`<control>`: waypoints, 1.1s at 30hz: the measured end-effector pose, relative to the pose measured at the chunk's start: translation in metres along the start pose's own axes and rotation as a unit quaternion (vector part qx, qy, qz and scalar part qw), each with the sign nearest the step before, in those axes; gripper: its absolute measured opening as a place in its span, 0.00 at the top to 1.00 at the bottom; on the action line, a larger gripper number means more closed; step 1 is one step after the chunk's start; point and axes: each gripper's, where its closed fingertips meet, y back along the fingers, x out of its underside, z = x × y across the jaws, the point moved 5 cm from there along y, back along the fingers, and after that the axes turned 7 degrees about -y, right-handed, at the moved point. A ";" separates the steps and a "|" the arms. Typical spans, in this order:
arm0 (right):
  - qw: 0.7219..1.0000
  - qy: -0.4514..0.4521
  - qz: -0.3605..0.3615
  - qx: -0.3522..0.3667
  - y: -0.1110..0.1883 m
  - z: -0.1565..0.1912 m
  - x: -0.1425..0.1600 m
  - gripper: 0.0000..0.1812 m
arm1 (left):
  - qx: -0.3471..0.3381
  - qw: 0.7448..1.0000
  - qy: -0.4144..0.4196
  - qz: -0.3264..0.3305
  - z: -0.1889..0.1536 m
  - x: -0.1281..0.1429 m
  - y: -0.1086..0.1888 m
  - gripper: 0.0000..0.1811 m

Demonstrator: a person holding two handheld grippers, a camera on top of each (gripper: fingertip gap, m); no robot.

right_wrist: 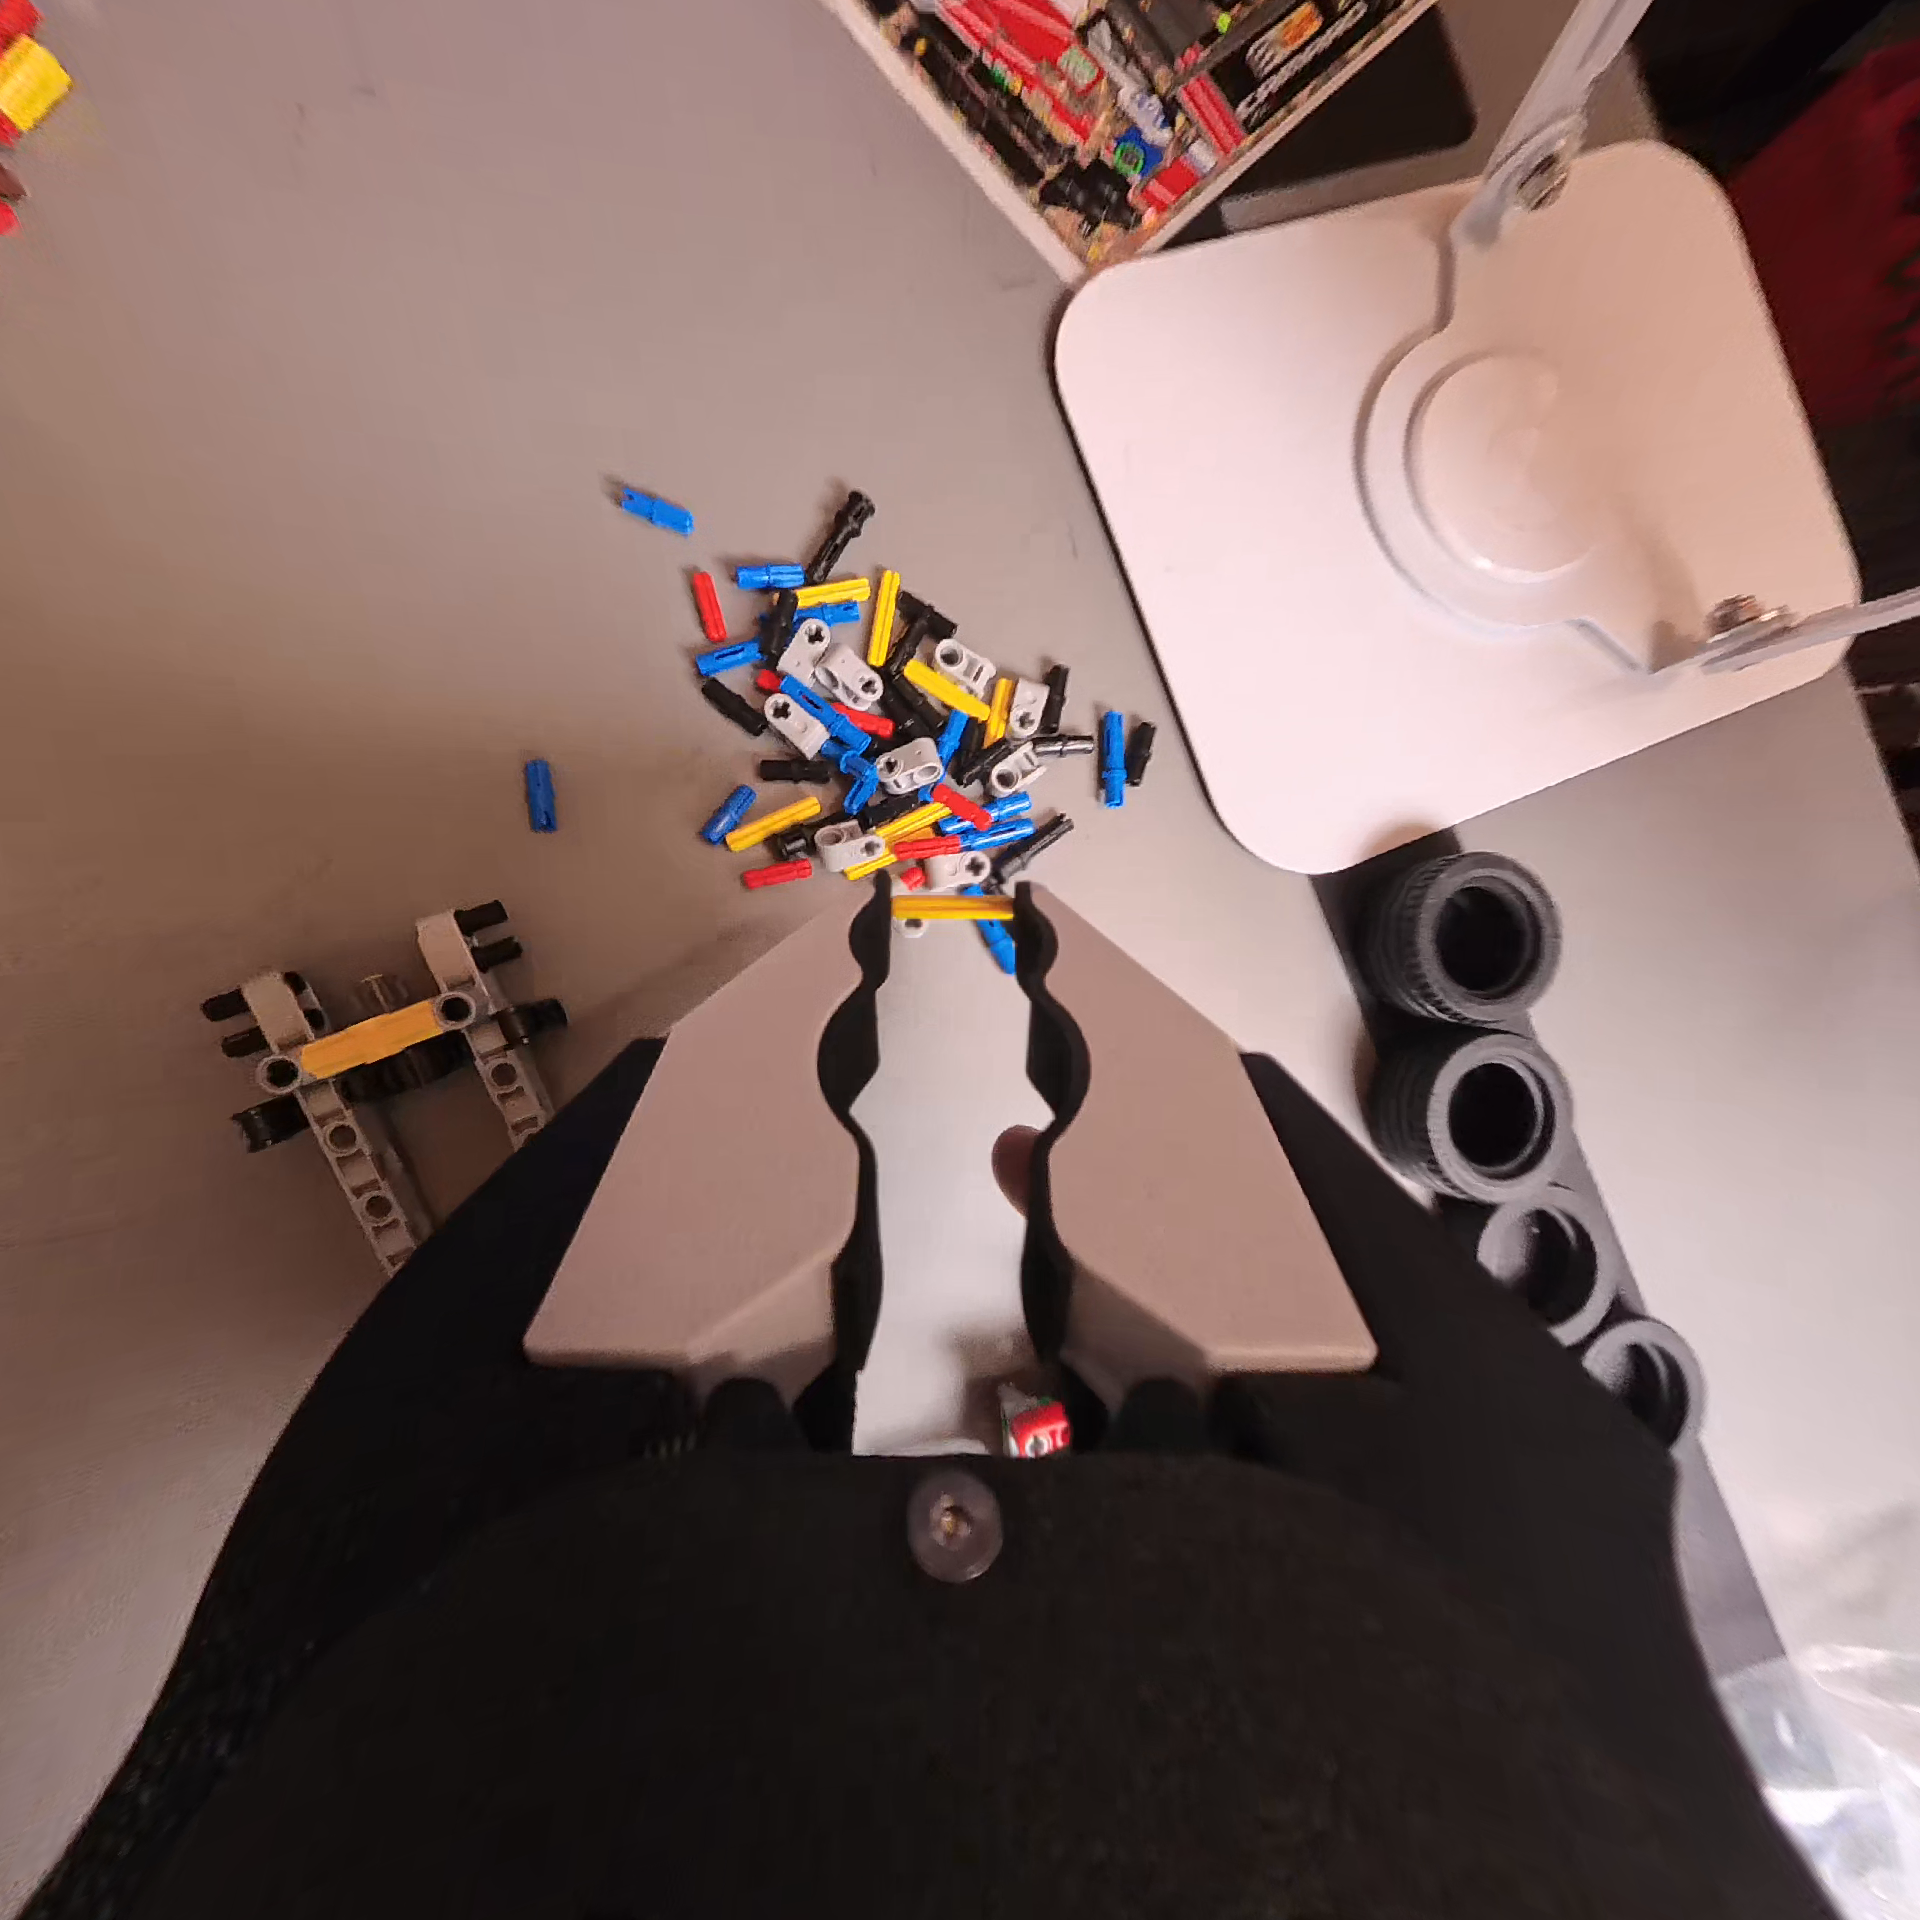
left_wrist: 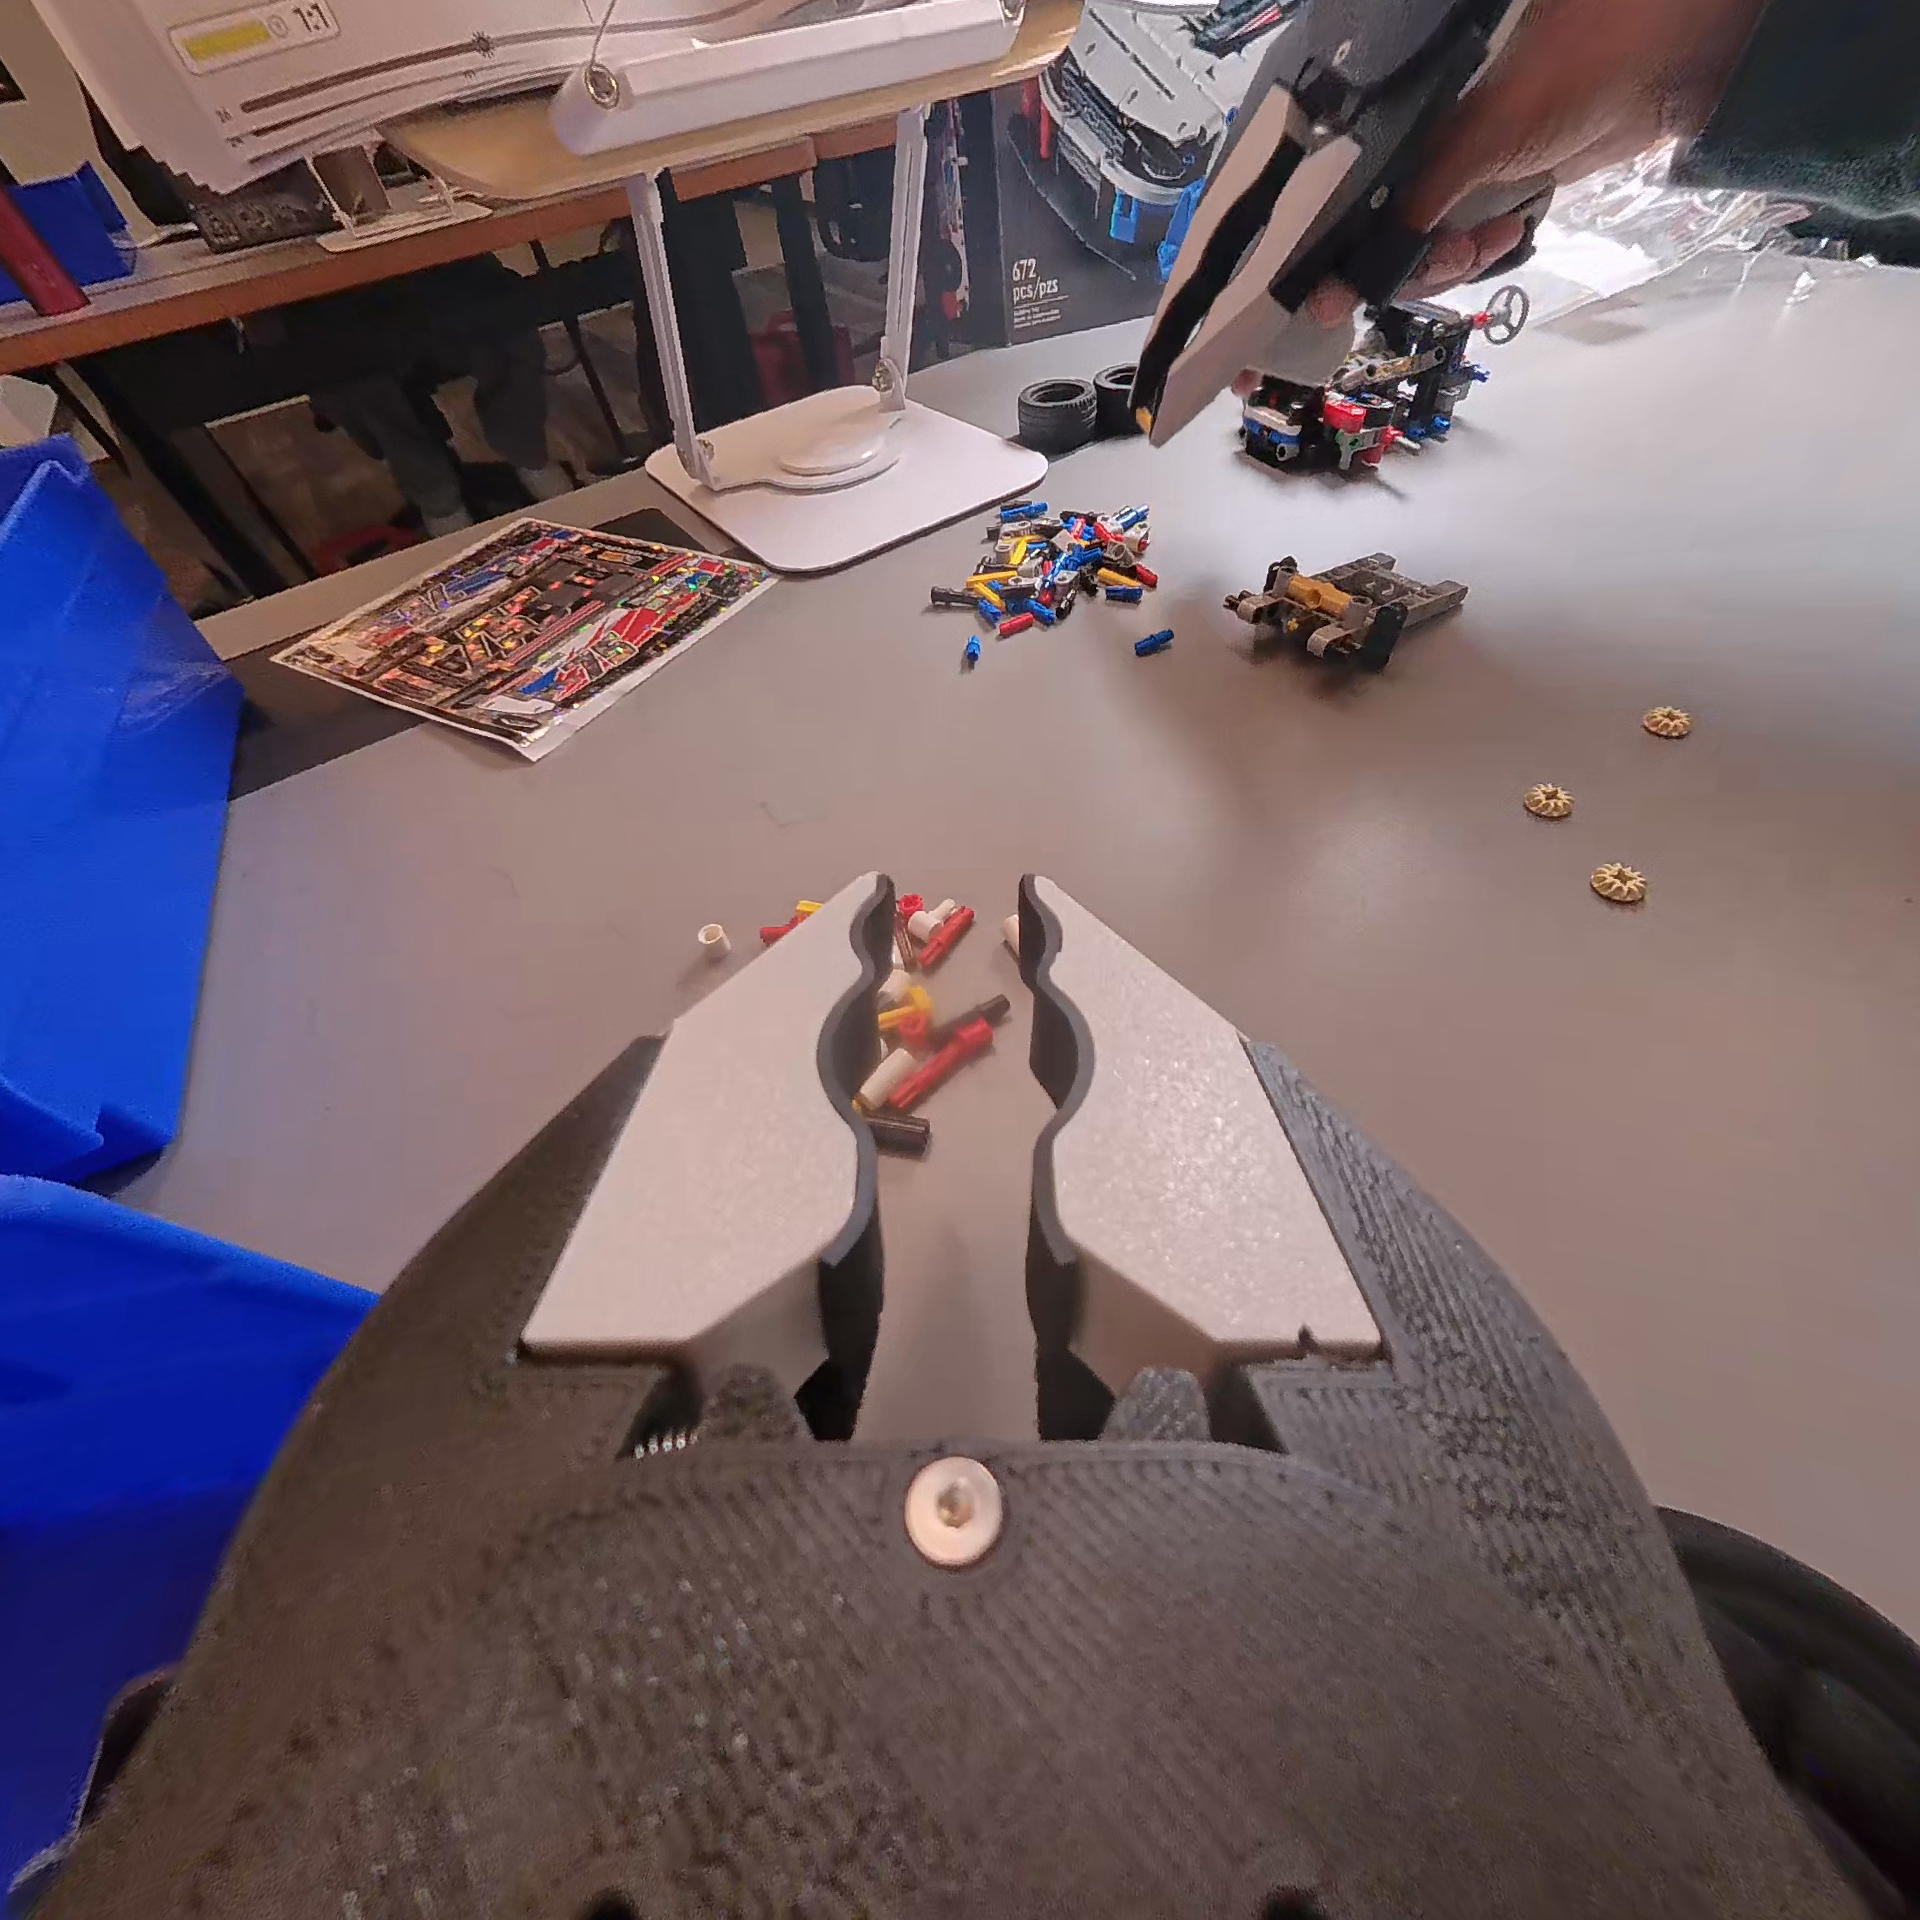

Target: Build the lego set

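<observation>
In the right wrist view my right gripper [right_wrist: 952,900] is shut on a yellow axle [right_wrist: 952,908], held crosswise between its tips just above the near edge of a pile of blue, yellow, red, black and grey pins and connectors [right_wrist: 883,717]. The left wrist view shows that gripper [left_wrist: 1151,414] raised over the table, with the yellow axle at its tip. My left gripper [left_wrist: 954,906] is open and empty, low over a small heap of red, yellow, white and black pieces [left_wrist: 925,1029]. A small grey and yellow frame assembly [left_wrist: 1340,608] lies right of the pile, and the larger chassis [left_wrist: 1361,400] sits behind.
Three tan gears [left_wrist: 1619,882] lie spaced out at the right. Black tyres [right_wrist: 1475,1039] line up beside a white lamp base [right_wrist: 1455,499]. A sticker sheet [left_wrist: 520,634] lies at the left, blue bins [left_wrist: 94,831] at the table's left edge, and the set's box [left_wrist: 1091,208] behind. Tip to tip, the grippers are about 30 centimetres apart.
</observation>
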 end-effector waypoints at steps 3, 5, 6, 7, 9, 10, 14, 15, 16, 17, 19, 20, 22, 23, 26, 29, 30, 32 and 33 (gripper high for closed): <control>0.998 0.005 -0.055 -0.003 0.019 0.006 -0.008 0.88 | -0.002 1.000 0.000 -0.002 0.000 0.000 0.001 0.88; 0.995 0.012 -0.093 -0.030 0.034 0.021 -0.005 0.88 | -0.004 1.000 0.001 -0.004 0.001 -0.001 0.002 0.88; 0.993 0.019 -0.106 -0.046 0.042 0.031 0.000 0.88 | -0.004 1.000 0.002 -0.006 0.001 -0.001 0.003 0.88; 0.991 0.028 -0.115 -0.063 0.049 0.043 0.008 0.88 | -0.003 1.000 0.004 -0.007 0.002 -0.002 0.004 0.88; 0.988 0.039 -0.118 -0.096 0.059 0.067 0.029 0.88 | -0.002 1.000 0.004 -0.009 0.002 -0.002 0.004 0.88; 0.986 0.040 -0.112 -0.113 0.062 0.080 0.041 0.88 | -0.002 1.000 0.004 -0.009 0.001 -0.002 0.004 0.88; 0.985 0.048 -0.050 -0.160 0.062 0.125 0.094 0.88 | 0.003 1.000 -0.002 -0.005 -0.001 -0.002 0.002 0.88; 0.985 0.052 -0.037 -0.163 0.062 0.132 0.103 0.88 | 0.004 1.000 -0.004 -0.004 -0.002 -0.002 0.001 0.88; 0.984 0.054 -0.028 -0.165 0.063 0.138 0.111 0.88 | 0.005 1.000 -0.006 -0.002 -0.003 -0.002 0.000 0.88; 0.984 0.056 -0.021 -0.166 0.063 0.143 0.116 0.88 | 0.005 1.000 -0.009 -0.001 -0.004 -0.002 0.000 0.88; 0.985 0.063 -0.011 -0.162 0.064 0.149 0.124 0.88 | 0.005 1.000 -0.012 0.002 -0.005 -0.001 -0.001 0.88; 0.985 0.066 -0.006 -0.157 0.064 0.150 0.127 0.88 | 0.004 1.000 -0.013 0.003 -0.005 -0.001 -0.001 0.88; 0.987 0.072 0.005 -0.146 0.062 0.149 0.131 0.88 | 0.004 1.000 -0.012 0.005 -0.005 0.000 -0.002 0.88; 0.987 0.073 0.000 -0.145 0.062 0.149 0.130 0.88 | 0.005 1.000 -0.011 0.005 -0.005 0.000 -0.002 0.88; 0.986 0.079 0.005 -0.145 0.061 0.145 0.126 0.82 | 0.004 1.000 -0.010 0.004 -0.005 0.000 -0.002 0.88; 0.989 0.068 -0.053 -0.122 0.065 0.121 0.093 0.81 | 0.005 1.000 -0.010 0.004 -0.004 -0.001 -0.002 0.88; 0.989 0.054 -0.083 -0.110 0.066 0.108 0.076 0.81 | 0.006 1.000 -0.009 0.003 -0.005 -0.001 -0.002 0.88; 0.990 0.025 -0.117 -0.070 0.059 0.077 0.046 0.86 | 0.008 1.000 -0.009 0.003 -0.005 -0.001 -0.002 0.88; 0.992 0.016 -0.118 -0.045 0.051 0.060 0.036 0.88 | 0.008 1.000 -0.009 0.004 -0.005 0.000 -0.002 0.88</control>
